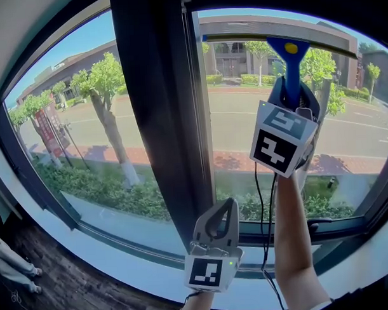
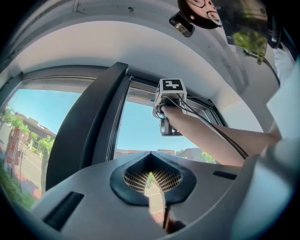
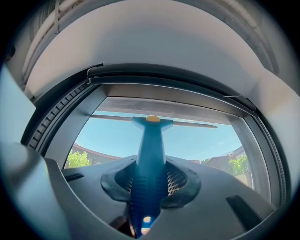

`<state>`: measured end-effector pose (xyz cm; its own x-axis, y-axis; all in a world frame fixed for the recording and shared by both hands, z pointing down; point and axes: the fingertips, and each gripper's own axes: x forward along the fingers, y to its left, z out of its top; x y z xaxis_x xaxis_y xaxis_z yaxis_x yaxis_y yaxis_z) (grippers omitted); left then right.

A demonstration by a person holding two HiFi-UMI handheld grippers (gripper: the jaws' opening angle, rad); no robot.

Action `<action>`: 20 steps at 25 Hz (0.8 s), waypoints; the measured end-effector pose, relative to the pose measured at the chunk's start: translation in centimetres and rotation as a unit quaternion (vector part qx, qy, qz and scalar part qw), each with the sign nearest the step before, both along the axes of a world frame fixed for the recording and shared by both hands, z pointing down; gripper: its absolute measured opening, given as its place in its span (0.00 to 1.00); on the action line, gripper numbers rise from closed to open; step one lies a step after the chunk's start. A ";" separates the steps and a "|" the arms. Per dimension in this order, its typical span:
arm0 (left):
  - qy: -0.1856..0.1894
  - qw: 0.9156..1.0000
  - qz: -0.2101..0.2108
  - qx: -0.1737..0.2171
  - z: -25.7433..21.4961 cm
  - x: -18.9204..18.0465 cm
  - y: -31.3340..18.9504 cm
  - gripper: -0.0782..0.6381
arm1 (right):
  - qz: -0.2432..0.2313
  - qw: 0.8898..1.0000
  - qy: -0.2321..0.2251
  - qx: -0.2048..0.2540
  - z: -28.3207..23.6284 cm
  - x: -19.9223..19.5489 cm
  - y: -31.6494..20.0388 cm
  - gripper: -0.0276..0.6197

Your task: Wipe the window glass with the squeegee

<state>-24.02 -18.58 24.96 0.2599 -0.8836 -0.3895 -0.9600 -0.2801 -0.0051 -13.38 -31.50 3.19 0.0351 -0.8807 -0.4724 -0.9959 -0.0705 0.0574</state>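
Left gripper (image 1: 226, 206) sits pinched closed and empty at the foot of the mullion (image 1: 161, 120), while I've got the right gripper (image 1: 293, 90) clamped on the squeegee (image 1: 290, 55) handle, blade above it, high across the glass (image 1: 244, 124) right of the mullion.

i see the squeegee (image 1: 291, 71) just under the top frame (image 3: 164, 101). a dark mullion (image 1: 161, 114) walls my left; the glass (image 1: 243, 117) below is open.

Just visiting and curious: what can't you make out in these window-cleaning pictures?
- The blue plastic squeegee: whether its blade touches the clear window glass; no view shows that edge-on.
- Its handle's lower end: right gripper view, buried in the right tool.
- The pale shapes on the floor: head view, cut off by the left edge.
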 end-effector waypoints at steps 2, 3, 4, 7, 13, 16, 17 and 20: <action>0.001 1.000 -0.001 -0.002 0.1 -0.1 -0.1 0.10 | -0.002 1.000 0.000 -0.001 0.5 -0.1 -0.1 0.22; 0.002 1.000 -0.002 -0.003 0.1 -0.1 -0.2 0.10 | -0.003 1.000 0.002 -0.002 0.7 -0.1 -0.2 0.22; 0.002 1.000 -0.002 -0.003 0.1 -0.1 -0.1 0.10 | -0.004 1.000 0.004 -0.004 0.9 -0.1 -0.2 0.22; 0.003 1.000 -0.002 -0.007 0.4 0.0 0.3 0.10 | -0.005 1.000 0.008 -0.009 2.2 0.0 0.2 0.22; 0.004 1.000 -0.002 -0.013 1.0 0.1 0.8 0.10 | -0.007 1.000 0.009 -0.026 5.1 0.1 0.6 0.22; 0.006 1.000 -0.002 -0.015 1.6 0.1 0.9 0.10 | -0.008 0.999 0.011 -0.033 6.6 0.2 0.6 0.22; 0.006 1.000 -0.002 -0.016 1.6 0.1 1.0 0.10 | -0.009 0.999 0.011 -0.035 7.0 0.2 0.6 0.22; 0.005 1.000 -0.002 -0.021 2.1 0.1 1.3 0.10 | -0.009 0.999 0.013 -0.043 8.2 0.3 0.7 0.22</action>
